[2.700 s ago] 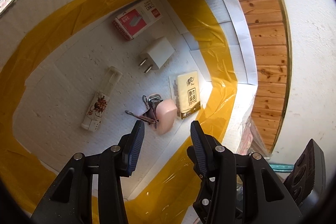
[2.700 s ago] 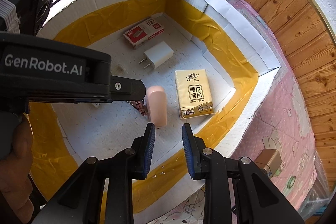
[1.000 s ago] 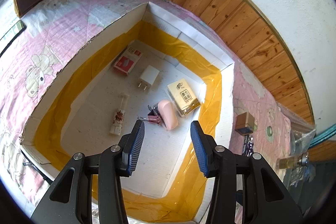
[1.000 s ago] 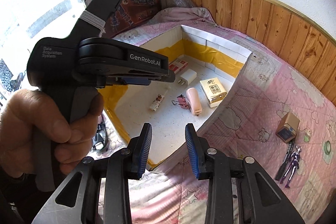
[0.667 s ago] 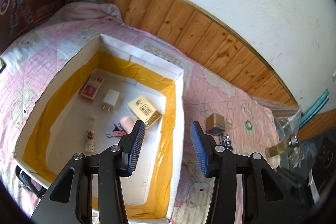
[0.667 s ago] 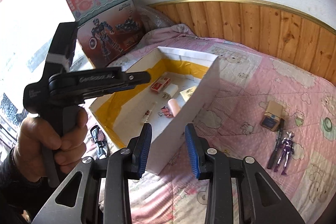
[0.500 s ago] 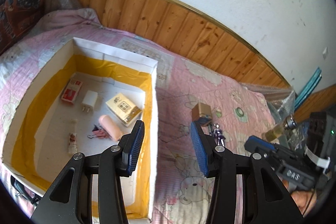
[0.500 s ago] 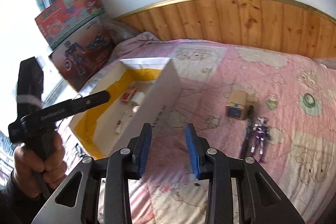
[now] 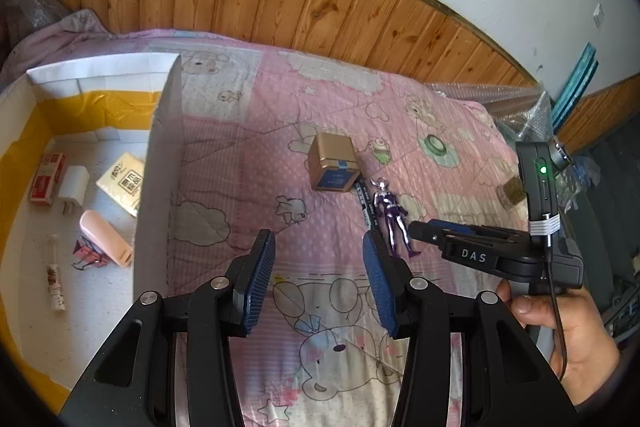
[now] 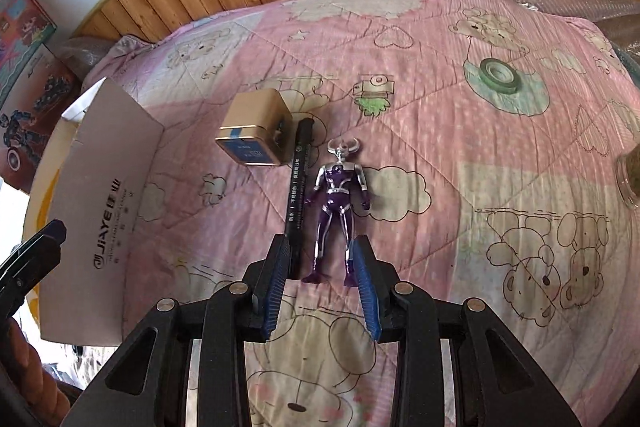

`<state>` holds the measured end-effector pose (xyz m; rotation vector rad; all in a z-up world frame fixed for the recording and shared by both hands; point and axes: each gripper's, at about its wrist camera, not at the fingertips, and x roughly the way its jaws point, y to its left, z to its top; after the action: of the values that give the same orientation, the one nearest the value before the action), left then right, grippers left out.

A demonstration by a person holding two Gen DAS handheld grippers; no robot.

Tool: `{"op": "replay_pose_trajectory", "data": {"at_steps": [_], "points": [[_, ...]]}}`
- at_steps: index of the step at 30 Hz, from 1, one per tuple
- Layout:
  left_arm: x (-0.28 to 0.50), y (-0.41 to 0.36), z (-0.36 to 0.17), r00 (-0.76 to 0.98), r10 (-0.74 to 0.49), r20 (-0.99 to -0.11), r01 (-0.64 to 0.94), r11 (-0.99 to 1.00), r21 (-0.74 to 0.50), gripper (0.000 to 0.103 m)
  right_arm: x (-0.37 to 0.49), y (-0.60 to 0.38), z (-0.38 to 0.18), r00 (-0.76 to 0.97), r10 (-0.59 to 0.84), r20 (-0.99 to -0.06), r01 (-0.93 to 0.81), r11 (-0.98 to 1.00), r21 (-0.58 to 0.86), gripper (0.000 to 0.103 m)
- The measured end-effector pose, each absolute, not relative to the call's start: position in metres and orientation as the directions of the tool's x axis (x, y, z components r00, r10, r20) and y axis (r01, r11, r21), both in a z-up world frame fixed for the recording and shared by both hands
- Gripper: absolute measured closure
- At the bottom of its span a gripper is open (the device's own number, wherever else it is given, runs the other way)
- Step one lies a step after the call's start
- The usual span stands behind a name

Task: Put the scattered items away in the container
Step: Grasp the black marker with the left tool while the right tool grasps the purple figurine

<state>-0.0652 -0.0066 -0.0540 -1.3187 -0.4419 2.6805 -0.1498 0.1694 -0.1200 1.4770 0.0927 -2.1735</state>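
The right gripper [image 10: 320, 271], black plastic with ribbed blue pads, points steeply down at a quilted pink bedspread [image 10: 460, 155] printed with cartoon bears. Its jaws stand partly apart and grip nothing; the feet of a glossy purple and silver plastic action figure [image 10: 335, 203] show between the pad tips, though whether the pads touch it cannot be told. The figure lies flat on its back. Just beside it, on its left in this view, lies a slim black marker pen [image 10: 298, 183] with white lettering, and at the pen's far end sits a small gold cube-shaped box with a blue label [image 10: 256, 131]. A green roll of tape [image 10: 501, 71] lies well apart, farther up the bedspread.

The left gripper [image 9: 318, 279], of the same make, is held with its jaws wide apart and empty above the bedspread, next to a large open cardboard box with white walls and yellow tape inside [image 9: 160, 155]. On the box floor lie a pink rounded case [image 9: 105, 237], a tan tissue packet [image 9: 125, 183], a white plug adapter [image 9: 73, 189], a red and white carton [image 9: 46, 177], a pink binder clip [image 9: 86, 253] and a slim white tube [image 9: 55, 287].

In the left view, a bare hand [image 9: 576, 331] is wrapped round the right gripper's black handle at the right edge.
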Motion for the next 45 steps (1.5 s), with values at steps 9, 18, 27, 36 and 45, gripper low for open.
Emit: {"op": "replay_pose_trajectory", "data": {"at_steps": [9,18,27,36,45], "points": [[-0.088,0.01,-0.087,-0.55,0.252,-0.796,0.0,-0.953,-0.302,0.055,-0.163,0.152,-0.161,-0.279,-0.314,-0.907,0.493,-0.858,0.146,0.068],[-0.089,0.02,-0.101,-0.525,0.258,-0.811,-0.017,-0.956,-0.293,0.055,-0.155,0.142,-0.156,-0.287,-0.234,-0.929,0.561,-0.827,0.035,0.075],[-0.132,0.072,-0.137,-0.462,0.261,-0.847,0.031,-0.95,-0.31,0.055,-0.144,0.194,-0.127,-0.249,-0.26,-0.933,0.497,-0.861,0.107,0.074],[-0.162,0.1,-0.157,-0.519,0.099,-0.849,0.037,-0.99,-0.138,0.074,-0.16,0.187,-0.123,-0.253,-0.256,-0.933,0.526,-0.846,0.09,0.075],[-0.131,0.059,-0.154,-0.484,0.188,-0.855,0.072,-0.965,-0.253,0.09,-0.168,0.188,-0.159,-0.224,-0.206,-0.953,0.563,-0.825,0.046,0.067]]}}
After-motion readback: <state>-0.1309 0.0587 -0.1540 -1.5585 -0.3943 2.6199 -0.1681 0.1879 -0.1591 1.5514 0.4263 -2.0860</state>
